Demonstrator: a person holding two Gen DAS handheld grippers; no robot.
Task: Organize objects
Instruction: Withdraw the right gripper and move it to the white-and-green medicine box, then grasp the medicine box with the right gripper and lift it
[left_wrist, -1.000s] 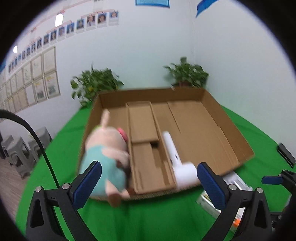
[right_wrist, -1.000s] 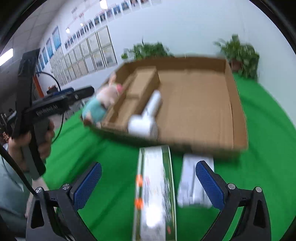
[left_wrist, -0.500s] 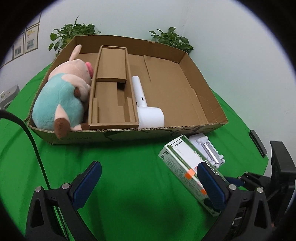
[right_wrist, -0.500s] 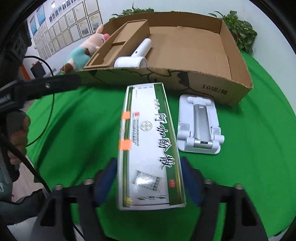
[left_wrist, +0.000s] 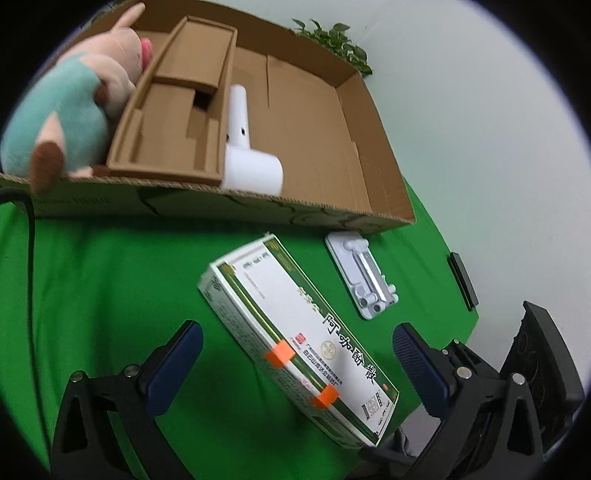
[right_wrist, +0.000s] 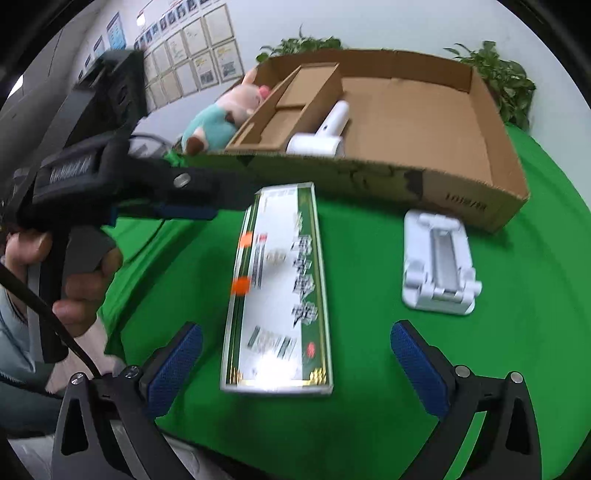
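A long green-and-white medicine box (left_wrist: 295, 332) (right_wrist: 279, 284) lies flat on the green cloth in front of a shallow cardboard box (left_wrist: 384, 177) (right_wrist: 491, 199). A white phone stand (left_wrist: 364, 278) (right_wrist: 437, 266) lies to its right. Inside the cardboard box lie a plush pig (left_wrist: 70, 107) (right_wrist: 218, 118), a cardboard insert (left_wrist: 177, 122) and a white hair dryer (left_wrist: 247, 155) (right_wrist: 325, 133). My left gripper (left_wrist: 295, 363) is open above the medicine box. My right gripper (right_wrist: 295, 363) is open over the box's near end. Both are empty.
The left gripper's body (right_wrist: 110, 181) and the hand holding it fill the left of the right wrist view. A dark flat object (left_wrist: 461, 280) lies at the cloth's right edge. Potted plants (right_wrist: 495, 74) stand behind the cardboard box.
Both grippers have dropped and closed in on the medicine box. The right gripper's jaws, narrower half a second ago, stand wide open now. The medicine box has not moved.
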